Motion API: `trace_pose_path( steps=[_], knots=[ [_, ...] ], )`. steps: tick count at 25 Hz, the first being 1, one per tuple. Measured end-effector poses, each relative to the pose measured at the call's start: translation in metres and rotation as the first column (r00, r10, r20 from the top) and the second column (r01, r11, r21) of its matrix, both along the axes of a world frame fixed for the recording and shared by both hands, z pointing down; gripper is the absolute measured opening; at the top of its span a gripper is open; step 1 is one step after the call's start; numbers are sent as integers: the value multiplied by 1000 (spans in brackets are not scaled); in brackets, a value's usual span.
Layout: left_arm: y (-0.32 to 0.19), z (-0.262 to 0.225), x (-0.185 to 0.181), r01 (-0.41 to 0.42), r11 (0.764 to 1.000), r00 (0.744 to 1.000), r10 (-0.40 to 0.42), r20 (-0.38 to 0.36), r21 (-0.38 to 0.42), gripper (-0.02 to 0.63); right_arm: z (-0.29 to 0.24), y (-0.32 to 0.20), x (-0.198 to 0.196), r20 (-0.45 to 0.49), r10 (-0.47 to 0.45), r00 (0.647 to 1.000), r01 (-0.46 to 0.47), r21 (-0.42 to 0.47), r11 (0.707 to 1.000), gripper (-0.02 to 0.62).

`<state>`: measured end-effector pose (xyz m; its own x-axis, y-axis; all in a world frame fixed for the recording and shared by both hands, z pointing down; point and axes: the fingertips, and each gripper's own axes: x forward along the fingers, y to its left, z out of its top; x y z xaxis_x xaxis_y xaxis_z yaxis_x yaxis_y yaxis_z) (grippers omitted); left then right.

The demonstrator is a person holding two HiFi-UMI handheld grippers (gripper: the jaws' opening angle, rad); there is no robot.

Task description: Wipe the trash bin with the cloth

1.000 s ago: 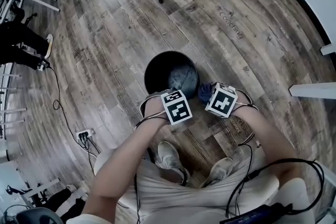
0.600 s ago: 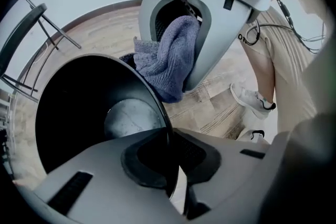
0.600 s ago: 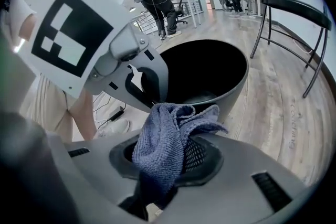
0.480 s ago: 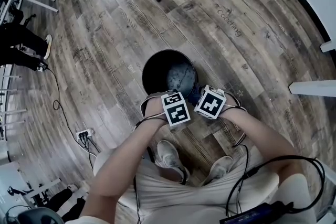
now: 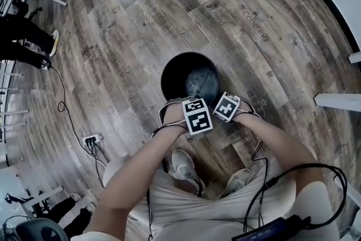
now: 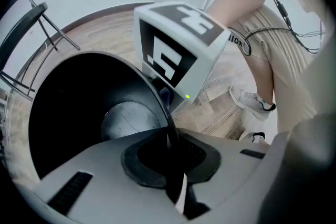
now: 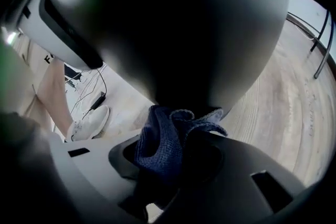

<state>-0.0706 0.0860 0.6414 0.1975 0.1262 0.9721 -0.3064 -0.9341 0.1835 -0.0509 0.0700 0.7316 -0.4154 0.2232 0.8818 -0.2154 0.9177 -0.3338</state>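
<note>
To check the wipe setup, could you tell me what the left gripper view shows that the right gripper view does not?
Only the left gripper view: the trash bin's dark inside, with its rim between the left gripper's tongs, which have just closed on it. Only the right gripper view: the blue cloth clamped in the right gripper's tongs, at the bin's outer wall. Both: the bin, the wooden floor, a white shoe.
</note>
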Motion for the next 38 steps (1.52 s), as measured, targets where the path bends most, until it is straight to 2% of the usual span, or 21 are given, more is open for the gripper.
trace_pose_path(
  steps=[4,11,16,19,23,25,27,29,33,36,38],
  knots=[
    [-1,0,0,15,1000,1000,-15,-19,0,32,27,-2,2,-42,-12,999,14,42,999,115],
    [-1,-2,-1,22,1000,999,-21,-40,22,32,64,-7,3,-111,42,993,-38,38,999,115],
    [-3,-2,-3,23,999,998,-20,-55,41,32,82,-7,2,-70,14,997,-10,55,998,115],
    [-1,-2,-2,38,999,998,-36,-59,26,33,72,-7,7,-89,1,996,2,41,999,115],
    [-3,-2,-3,60,998,997,-60,-40,-2,32,30,-14,18,-108,59,992,-59,6,998,115],
    [-3,-1,-2,91,996,995,-91,-37,-14,32,5,-9,23,-101,35,994,-37,-14,999,116],
    [-6,-2,0,162,986,986,-163,-42,-28,32,-17,-3,36,-128,-22,992,20,-14,1000,115],
    [-10,-3,0,256,966,965,-257,-46,-41,32,-39,-3,45,-138,-51,989,53,11,999,117],
    [-19,-6,6,413,909,907,-416,-59,-58,34,-96,-14,43,-50,-31,998,35,86,996,117],
    [-26,-18,19,454,889,882,-457,-113,-58,35,-129,-18,34,25,-29,999,26,109,994,115],
    [-25,-27,25,439,897,888,-441,-131,-50,82,-135,-17,33,40,-42,998,38,113,993,117]
  ],
)
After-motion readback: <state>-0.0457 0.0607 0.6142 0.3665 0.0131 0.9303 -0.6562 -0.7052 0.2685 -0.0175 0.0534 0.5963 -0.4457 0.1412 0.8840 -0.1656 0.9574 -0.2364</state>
